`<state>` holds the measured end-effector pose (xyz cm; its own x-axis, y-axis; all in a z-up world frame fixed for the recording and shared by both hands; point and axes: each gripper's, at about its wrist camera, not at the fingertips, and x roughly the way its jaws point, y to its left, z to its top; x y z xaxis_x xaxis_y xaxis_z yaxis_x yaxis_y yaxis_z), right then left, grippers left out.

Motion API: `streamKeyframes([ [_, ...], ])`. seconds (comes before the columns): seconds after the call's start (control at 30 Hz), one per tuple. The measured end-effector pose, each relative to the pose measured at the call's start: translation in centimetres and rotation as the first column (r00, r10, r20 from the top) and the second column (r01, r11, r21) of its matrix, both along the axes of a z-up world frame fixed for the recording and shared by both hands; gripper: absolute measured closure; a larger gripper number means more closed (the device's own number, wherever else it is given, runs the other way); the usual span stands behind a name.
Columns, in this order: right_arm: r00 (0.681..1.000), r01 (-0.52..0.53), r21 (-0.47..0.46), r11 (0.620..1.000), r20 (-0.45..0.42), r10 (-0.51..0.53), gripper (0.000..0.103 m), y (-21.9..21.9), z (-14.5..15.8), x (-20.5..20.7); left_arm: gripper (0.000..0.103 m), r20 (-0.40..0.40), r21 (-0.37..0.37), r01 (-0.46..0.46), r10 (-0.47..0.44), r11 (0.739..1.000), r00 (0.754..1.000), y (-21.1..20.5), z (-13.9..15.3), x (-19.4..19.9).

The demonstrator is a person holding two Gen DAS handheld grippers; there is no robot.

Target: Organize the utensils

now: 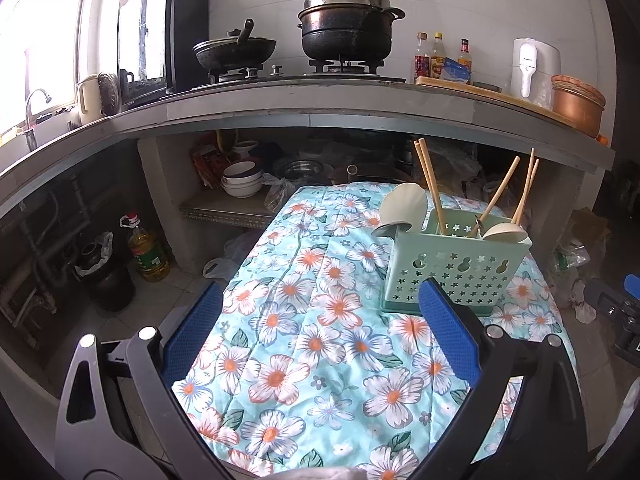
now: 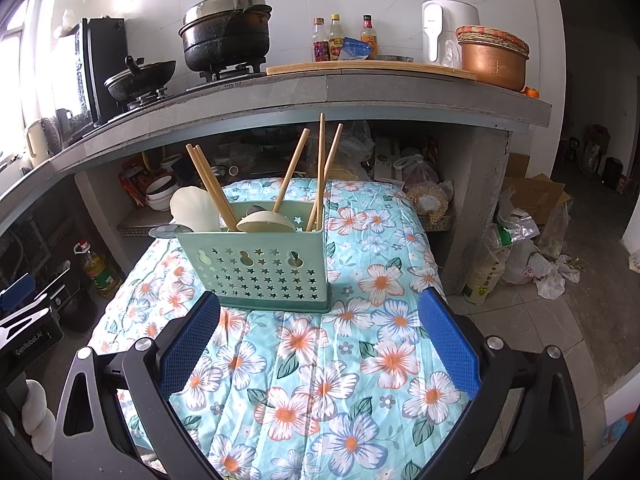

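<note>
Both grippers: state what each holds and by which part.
Nothing is held. The left gripper and right gripper are open and empty, short of the utensil caddy.

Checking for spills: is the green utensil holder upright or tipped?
Upright. The utensil holder stands flat on the floral cloth, with chopsticks sticking up out of it.

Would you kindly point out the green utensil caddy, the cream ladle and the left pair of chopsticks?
Green utensil caddy (image 2: 256,272), right wrist view, on its star-punched front wall.
Cream ladle (image 2: 266,221), right wrist view, on the bowl at the rim.
Left pair of chopsticks (image 2: 210,186), right wrist view, mid-shaft.
</note>
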<state>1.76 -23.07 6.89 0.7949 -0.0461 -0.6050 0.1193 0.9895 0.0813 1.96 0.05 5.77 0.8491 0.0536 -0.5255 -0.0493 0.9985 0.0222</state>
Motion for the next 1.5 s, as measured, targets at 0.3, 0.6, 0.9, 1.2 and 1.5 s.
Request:
streamKeyframes([
  [0.3,1.000,0.000,0.000,1.000,0.000,0.000,0.006,0.02,0.00,-0.02,0.008,-0.005,-0.003,0.010,-0.010,1.000,1.000,-0.06,-0.05,0.01],
  [0.6,1.000,-0.002,0.002,1.000,-0.001,0.002,0.006,0.09,-0.02,-0.01,0.008,-0.005,-0.002,0.011,-0.011,1.000,1.000,-0.18,-0.06,-0.05],
  [0.9,1.000,-0.002,0.002,1.000,-0.001,0.002,0.006,0.06,0.00,0.00,0.008,-0.005,0.000,0.014,-0.014,1.000,1.000,-0.23,-0.11,0.00],
  [1.2,1.000,-0.002,0.003,1.000,-0.001,0.002,0.006,0.11,0.00,-0.03,0.008,-0.005,-0.001,0.013,-0.013,1.000,1.000,-0.21,-0.08,-0.03],
  [1.5,1.000,-0.003,0.002,1.000,-0.001,0.003,0.006,0.28,0.08,-0.04,0.008,-0.006,-0.001,0.013,-0.013,1.000,1.000,-0.22,-0.08,-0.02],
])
